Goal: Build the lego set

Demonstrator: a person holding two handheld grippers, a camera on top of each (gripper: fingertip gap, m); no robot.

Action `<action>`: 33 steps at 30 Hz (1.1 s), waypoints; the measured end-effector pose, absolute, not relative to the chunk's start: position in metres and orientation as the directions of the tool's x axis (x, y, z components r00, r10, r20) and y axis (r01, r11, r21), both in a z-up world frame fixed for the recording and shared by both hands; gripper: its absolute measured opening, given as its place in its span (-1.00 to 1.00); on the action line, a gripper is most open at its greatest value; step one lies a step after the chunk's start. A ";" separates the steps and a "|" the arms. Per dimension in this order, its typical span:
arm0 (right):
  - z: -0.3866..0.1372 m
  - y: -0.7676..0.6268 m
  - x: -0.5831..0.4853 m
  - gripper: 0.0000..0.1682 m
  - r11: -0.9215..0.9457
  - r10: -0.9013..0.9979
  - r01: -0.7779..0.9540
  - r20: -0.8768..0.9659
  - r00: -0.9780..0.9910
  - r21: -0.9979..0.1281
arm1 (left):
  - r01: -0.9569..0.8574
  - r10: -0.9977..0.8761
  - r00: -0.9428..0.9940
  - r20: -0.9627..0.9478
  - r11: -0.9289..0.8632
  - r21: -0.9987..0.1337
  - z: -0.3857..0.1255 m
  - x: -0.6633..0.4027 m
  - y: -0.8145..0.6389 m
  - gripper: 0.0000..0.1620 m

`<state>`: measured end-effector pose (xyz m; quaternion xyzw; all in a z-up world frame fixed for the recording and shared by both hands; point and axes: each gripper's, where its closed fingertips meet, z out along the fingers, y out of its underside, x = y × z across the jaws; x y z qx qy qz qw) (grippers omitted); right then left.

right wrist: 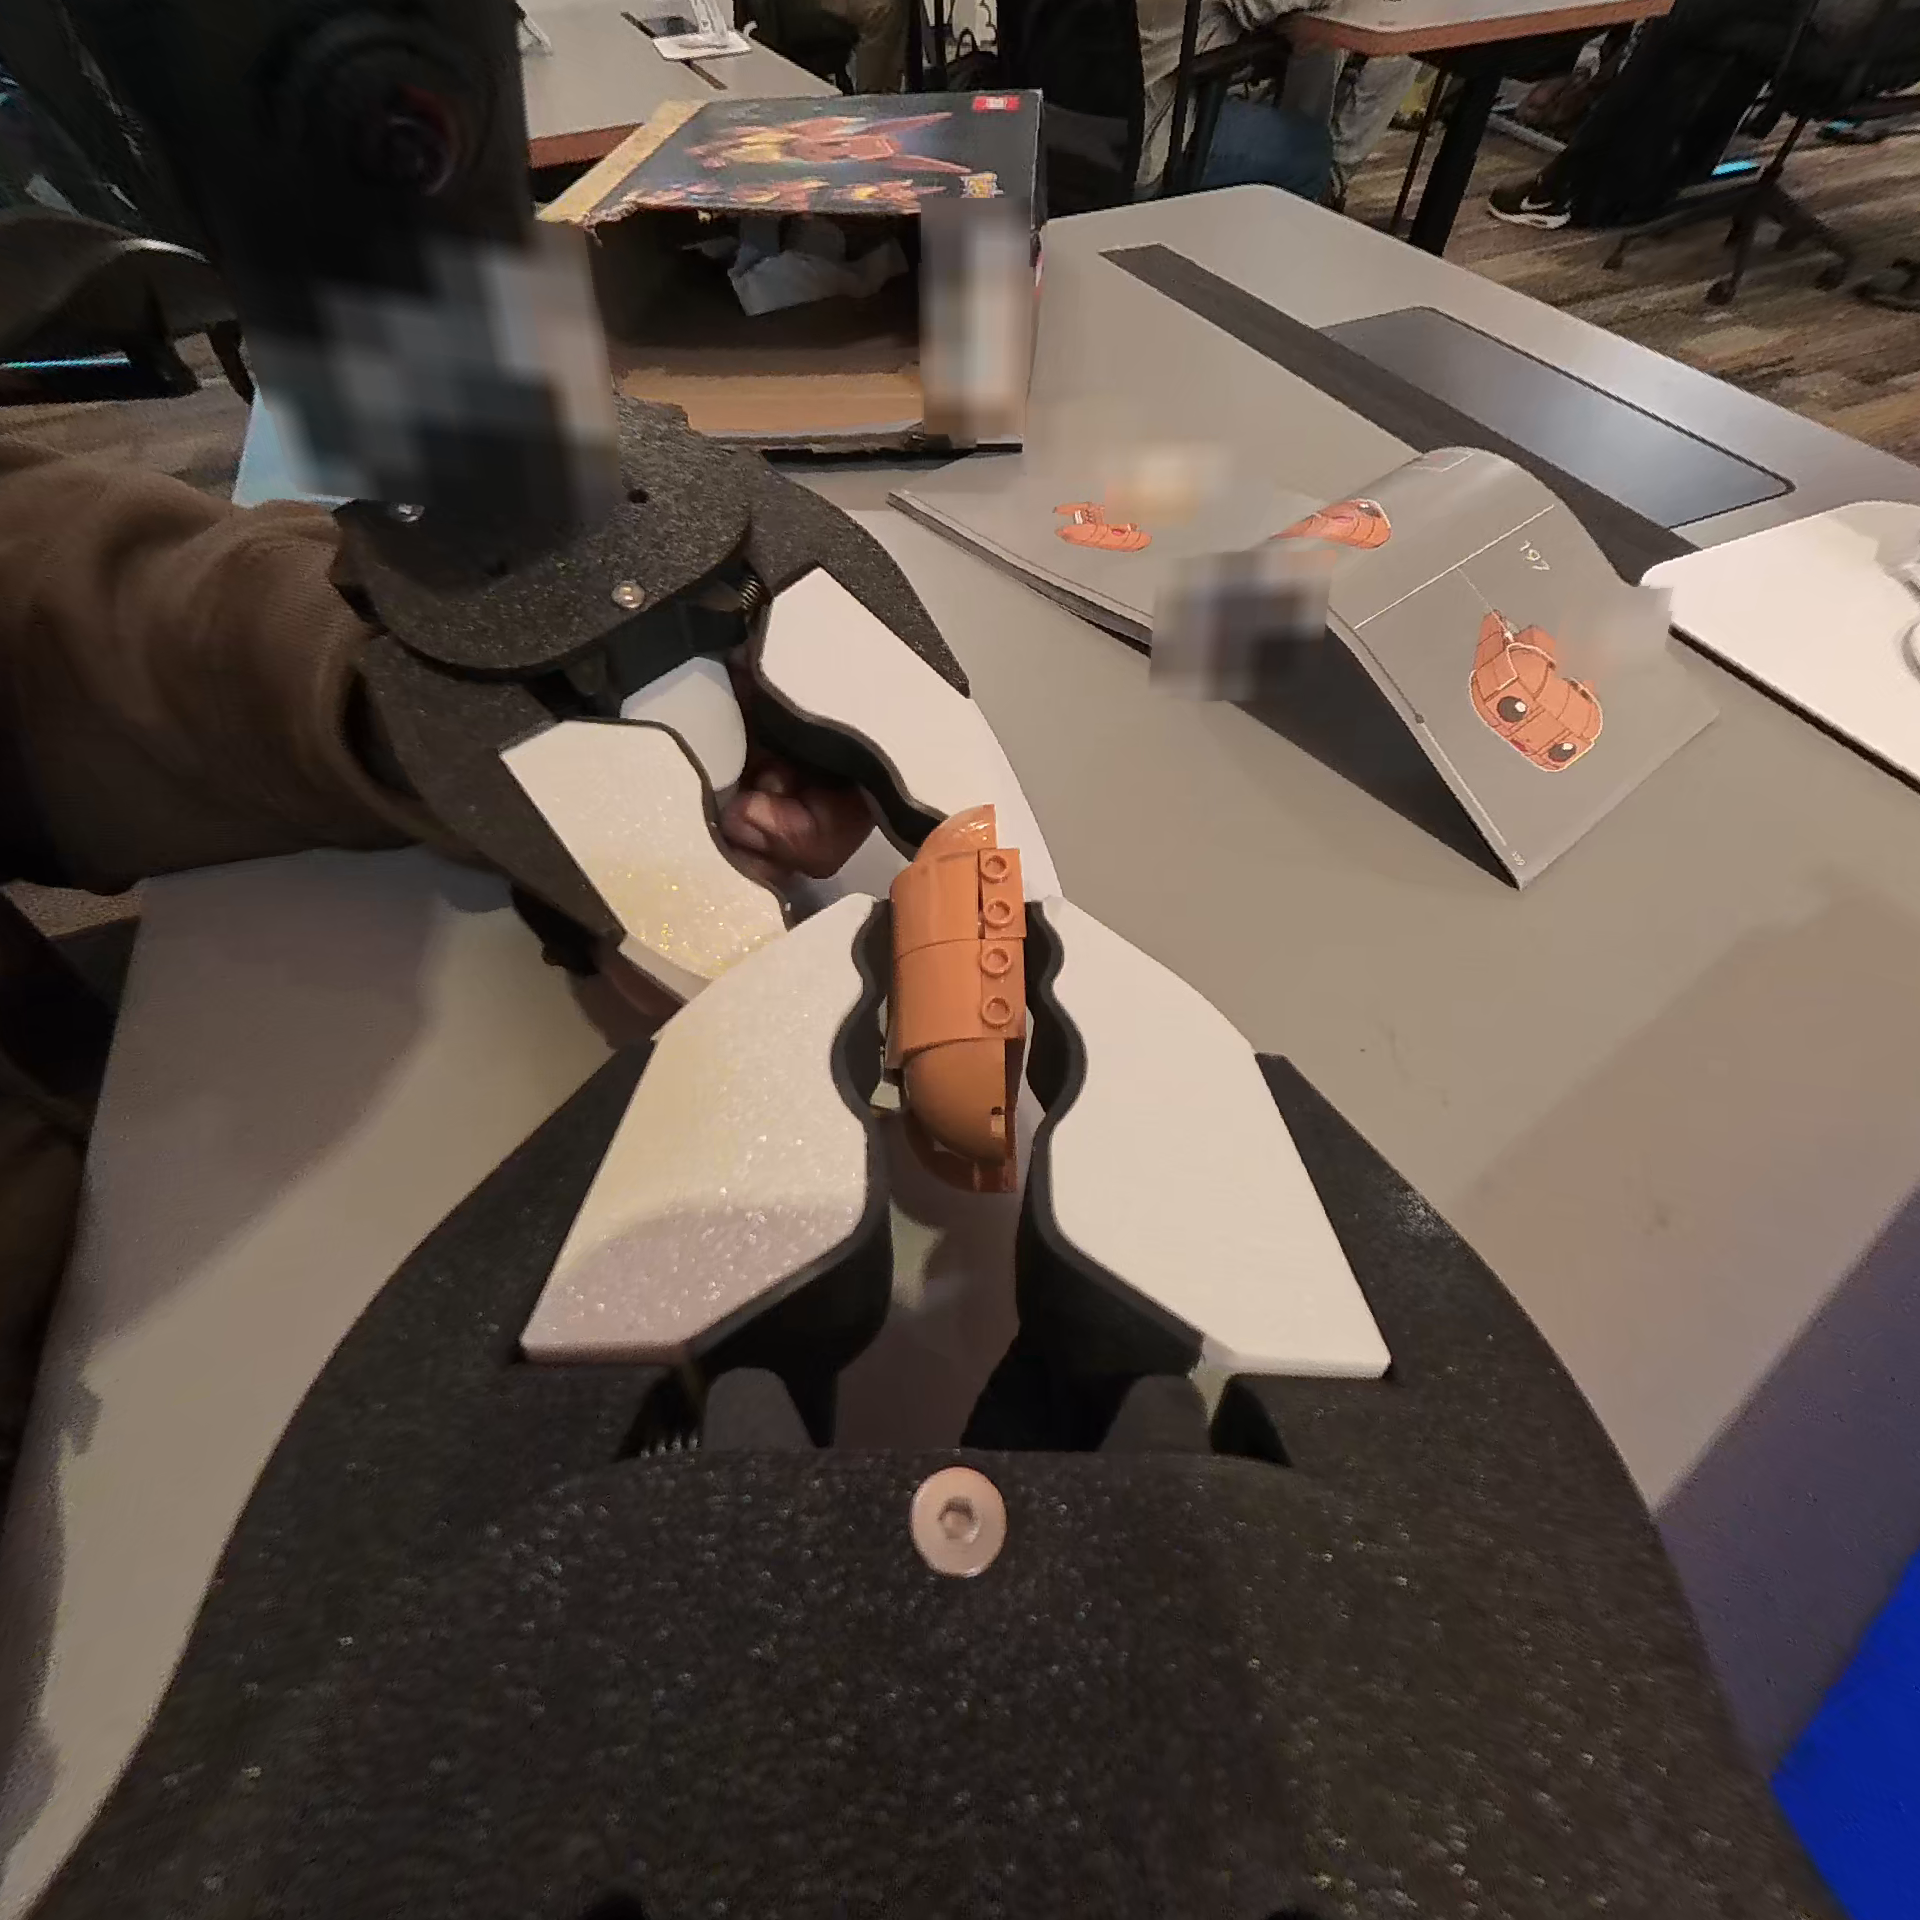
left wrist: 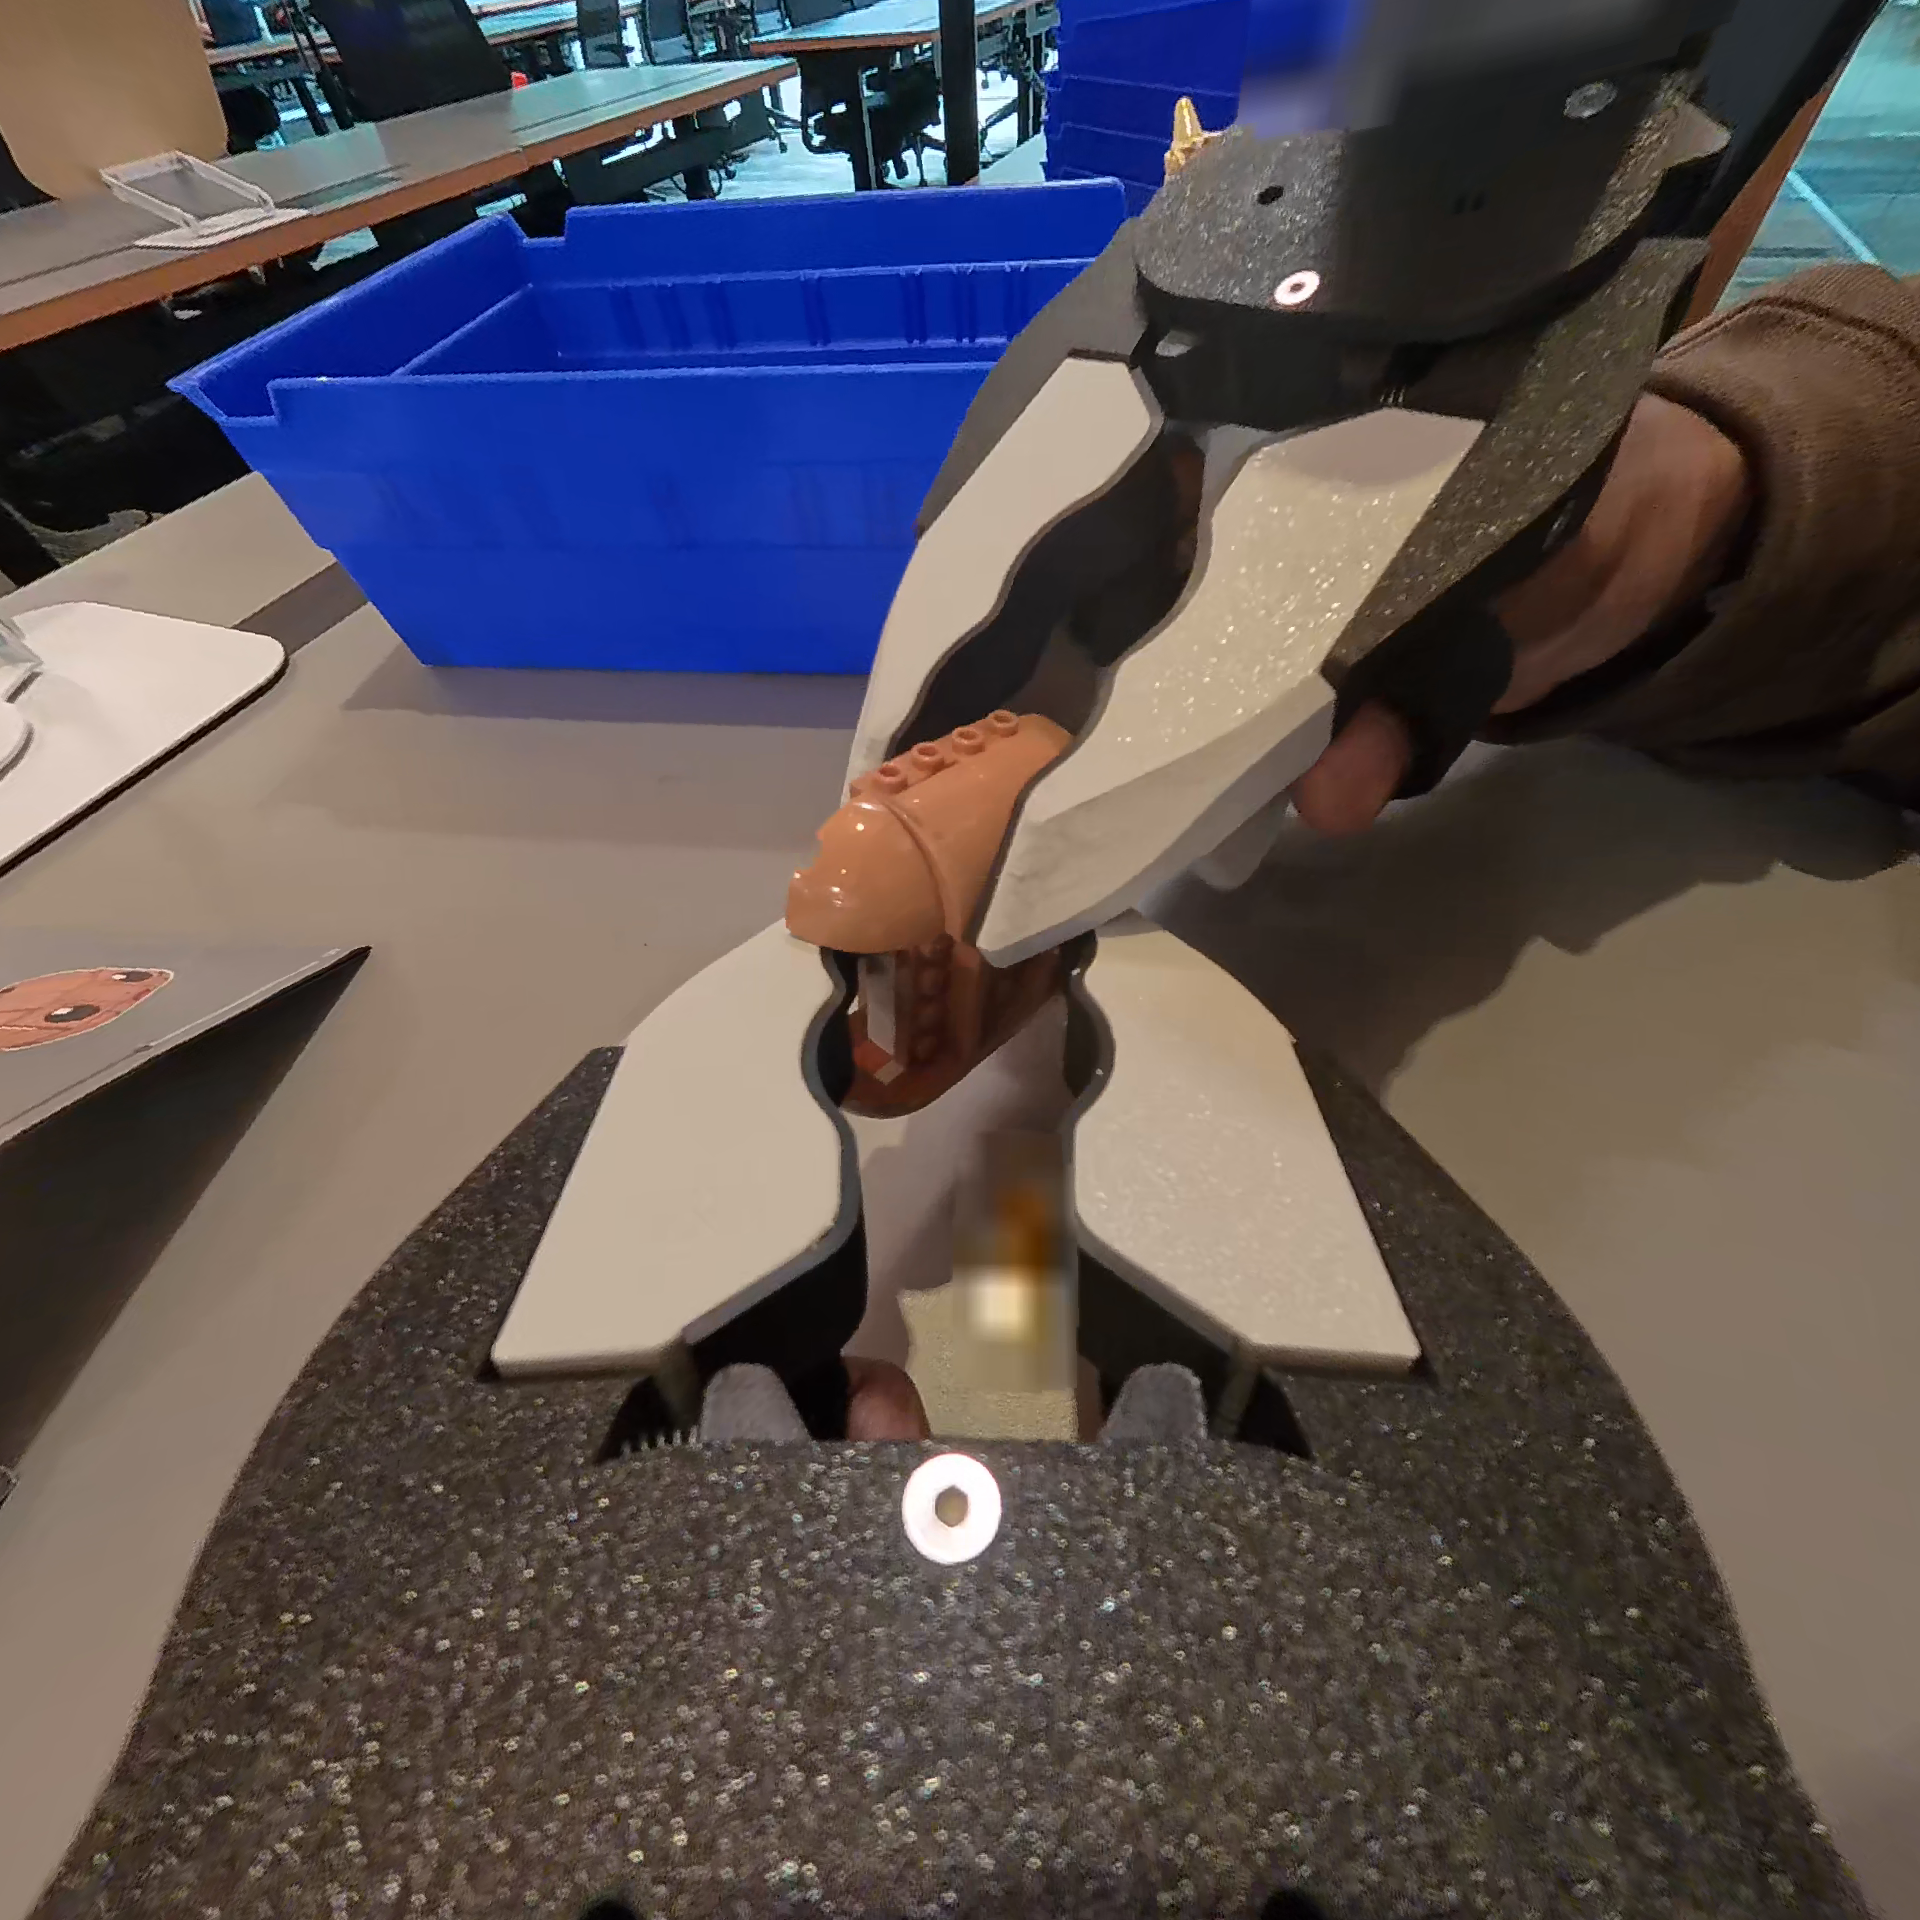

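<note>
Both grippers: speckled black foam-like bodies, pale grey wavy-edged fingers [left wrist: 675,1143], one screw [right wrist: 957,1523] mid-body. Brown sleeve [left wrist: 1808,416], black fingerless glove [left wrist: 1423,675].

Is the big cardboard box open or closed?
Open. The cardboard box lies on its side with its torn end gaping, crumpled paper showing inside.

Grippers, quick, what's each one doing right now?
Left gripper: closed on the tan lego piece.
Right gripper: closed on the same tan lego piece.
</note>
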<state>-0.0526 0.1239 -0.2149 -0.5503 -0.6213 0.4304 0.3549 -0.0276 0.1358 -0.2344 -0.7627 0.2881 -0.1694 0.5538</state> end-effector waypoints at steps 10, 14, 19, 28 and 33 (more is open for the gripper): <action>-0.200 0.126 -0.050 -0.72 -0.053 0.981 0.281 -0.103 -0.167 -0.958 | -0.153 -0.665 0.747 0.005 -0.179 -0.972 -0.219 -0.036 0.134 -0.38; -0.178 0.129 -0.046 -0.72 -0.225 0.941 0.143 -0.253 -0.224 -0.964 | -0.064 -0.706 0.699 0.115 -0.221 -0.973 -0.217 -0.041 0.131 -0.20; -0.150 0.127 -0.040 -0.72 -0.392 0.873 -0.022 -0.365 -0.322 -0.920 | 0.160 -0.763 0.559 0.323 -0.283 -0.946 -0.201 -0.037 0.125 -0.19; -0.159 0.112 -0.051 -0.71 -0.350 0.888 0.010 -0.335 -0.315 -0.937 | 0.296 -0.835 0.407 0.370 -0.262 -0.918 -0.182 -0.029 0.111 -0.64; -0.159 0.122 -0.051 -0.63 -0.309 0.919 0.032 -0.307 -0.247 -0.950 | 0.330 -0.838 0.347 0.420 -0.311 -0.891 -0.180 -0.035 0.109 -0.69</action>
